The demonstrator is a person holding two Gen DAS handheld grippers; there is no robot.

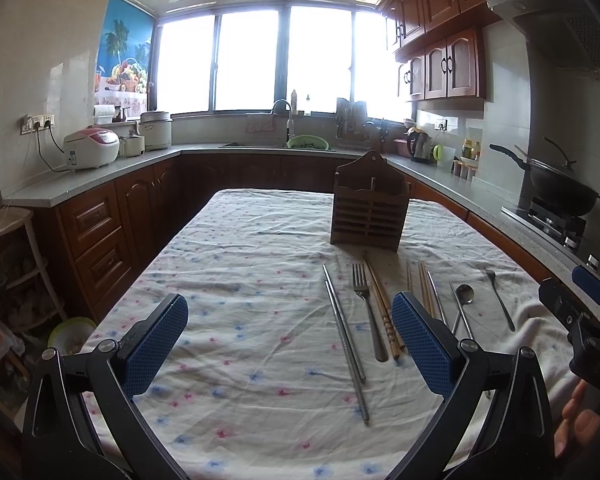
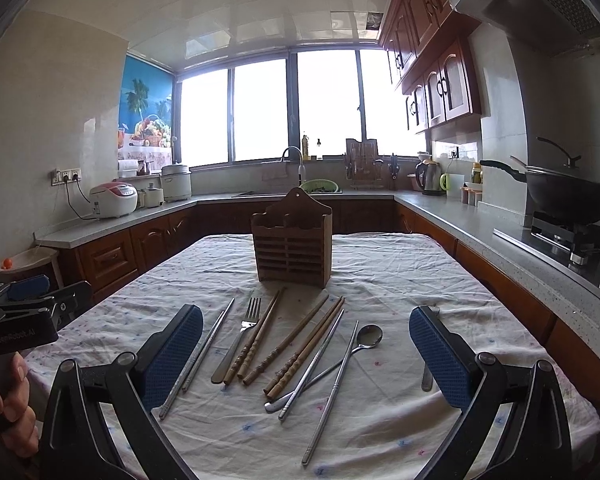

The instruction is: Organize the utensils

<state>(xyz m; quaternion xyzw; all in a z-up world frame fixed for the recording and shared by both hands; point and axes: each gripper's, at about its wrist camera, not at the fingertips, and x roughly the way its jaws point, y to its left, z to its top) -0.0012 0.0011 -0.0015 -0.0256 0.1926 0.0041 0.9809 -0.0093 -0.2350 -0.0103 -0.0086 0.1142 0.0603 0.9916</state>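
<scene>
Nothing sorted yet: the holder [image 2: 293, 240] looks empty, and the chopsticks [image 2: 296, 340], fork [image 2: 242, 332] and spoon [image 2: 364, 340] lie on the cloth [image 2: 400, 280]. My left gripper [image 1: 290, 344] and right gripper [image 2: 306, 356] are spread wide, holding nothing.

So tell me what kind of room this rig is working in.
A home kitchen, almost certainly: a wok sits on a gas stove at the right, a sink faucet stands under the window, and a rice cooker is on the counter. Utensils lie on a cloth-covered table.

One holder [image 2: 292, 240], one spoon [image 2: 370, 336], two forks [image 2: 252, 312], four metal chopsticks [image 2: 332, 392] (five wooden chopsticks [image 2: 288, 340]).
</scene>
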